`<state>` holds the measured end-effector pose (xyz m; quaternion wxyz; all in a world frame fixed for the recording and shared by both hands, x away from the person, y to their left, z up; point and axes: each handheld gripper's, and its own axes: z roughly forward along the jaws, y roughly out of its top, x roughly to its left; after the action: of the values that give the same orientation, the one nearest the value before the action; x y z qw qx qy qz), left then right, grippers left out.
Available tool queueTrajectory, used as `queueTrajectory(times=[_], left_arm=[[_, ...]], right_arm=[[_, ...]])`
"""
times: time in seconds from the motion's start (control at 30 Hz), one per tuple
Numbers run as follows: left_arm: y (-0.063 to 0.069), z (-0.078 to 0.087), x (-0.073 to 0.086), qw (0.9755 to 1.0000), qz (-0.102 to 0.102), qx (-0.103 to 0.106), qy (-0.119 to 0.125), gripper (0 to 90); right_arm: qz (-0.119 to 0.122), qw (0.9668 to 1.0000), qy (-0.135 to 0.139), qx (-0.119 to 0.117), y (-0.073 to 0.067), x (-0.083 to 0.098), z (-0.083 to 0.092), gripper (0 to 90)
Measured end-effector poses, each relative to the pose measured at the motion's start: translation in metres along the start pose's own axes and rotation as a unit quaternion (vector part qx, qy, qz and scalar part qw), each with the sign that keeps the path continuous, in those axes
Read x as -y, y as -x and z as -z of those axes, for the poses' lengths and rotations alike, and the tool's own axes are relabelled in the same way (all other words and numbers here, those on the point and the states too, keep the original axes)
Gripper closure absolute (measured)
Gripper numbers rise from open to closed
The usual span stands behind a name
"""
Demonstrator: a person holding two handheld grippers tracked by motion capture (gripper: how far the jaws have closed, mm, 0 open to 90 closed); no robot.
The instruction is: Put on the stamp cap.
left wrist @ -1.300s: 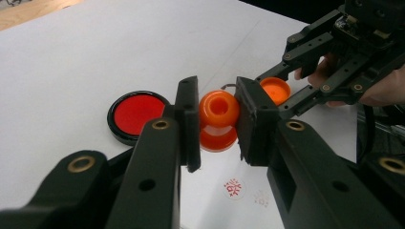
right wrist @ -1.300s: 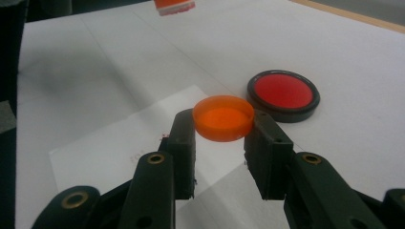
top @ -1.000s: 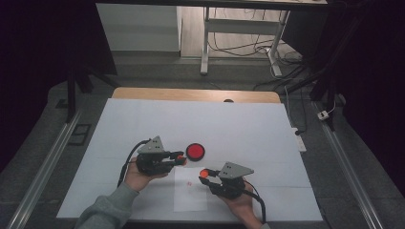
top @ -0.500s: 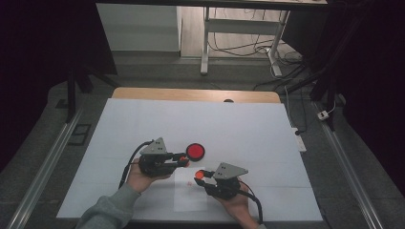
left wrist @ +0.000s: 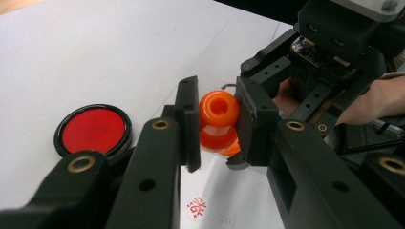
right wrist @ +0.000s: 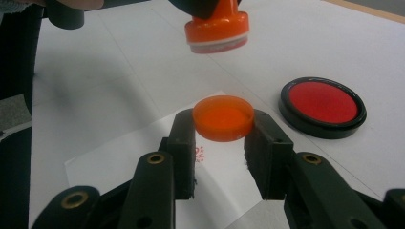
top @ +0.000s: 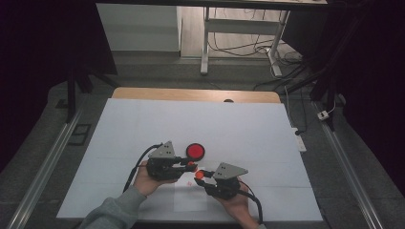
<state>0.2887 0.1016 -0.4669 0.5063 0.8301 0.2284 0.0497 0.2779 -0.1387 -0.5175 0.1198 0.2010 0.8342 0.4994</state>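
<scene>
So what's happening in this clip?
A person is working with a stamp set on a white table. The left tongs grip an orange stamp by its handle, held above a sheet of paper that bears a red imprint. The right tongs hold the stamp's orange cap just below it. An open red ink pad sits beside them.

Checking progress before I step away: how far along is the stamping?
Done: a red stamp mark is on the white paper sheet. In hand: left gripper holds the orange stamp, right gripper its orange cap, apart. Left: probably recapping; round red ink pad lies open.
</scene>
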Motion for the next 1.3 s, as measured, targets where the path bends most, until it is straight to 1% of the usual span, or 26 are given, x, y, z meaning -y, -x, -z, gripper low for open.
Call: queueTrajectory(times=[0.3,0.4,0.57,0.73,0.97,1.3], left_arm=[[0.003,-0.009,0.0,0.9999,-0.004,0.005,-0.009,71.8],[0.003,-0.011,-0.001,0.9999,-0.006,0.005,-0.012,71.8],[0.003,-0.014,-0.001,0.9999,-0.006,0.005,-0.015,71.8],[0.004,-0.019,0.0,0.9997,-0.01,0.004,-0.022,71.7],[0.005,-0.022,0.0,0.9996,-0.012,0.007,-0.026,71.7],[0.006,-0.024,0.001,0.9995,-0.012,0.009,-0.029,71.8]], right_arm=[[-0.001,1.0,0.004,0.0,0.001,0.0,0.0,63.9],[0.001,1.0,0.0,0.001,0.001,0.0,0.0,63.9],[0.001,1.0,0.0,0.001,0.001,0.0,0.0,63.9],[0.001,1.0,0.0,0.0,0.001,0.0,0.0,63.9],[0.003,1.0,0.0,0.001,0.001,0.0,0.0,63.9],[-0.001,1.0,0.001,0.003,0.001,0.0,0.001,64.0]])
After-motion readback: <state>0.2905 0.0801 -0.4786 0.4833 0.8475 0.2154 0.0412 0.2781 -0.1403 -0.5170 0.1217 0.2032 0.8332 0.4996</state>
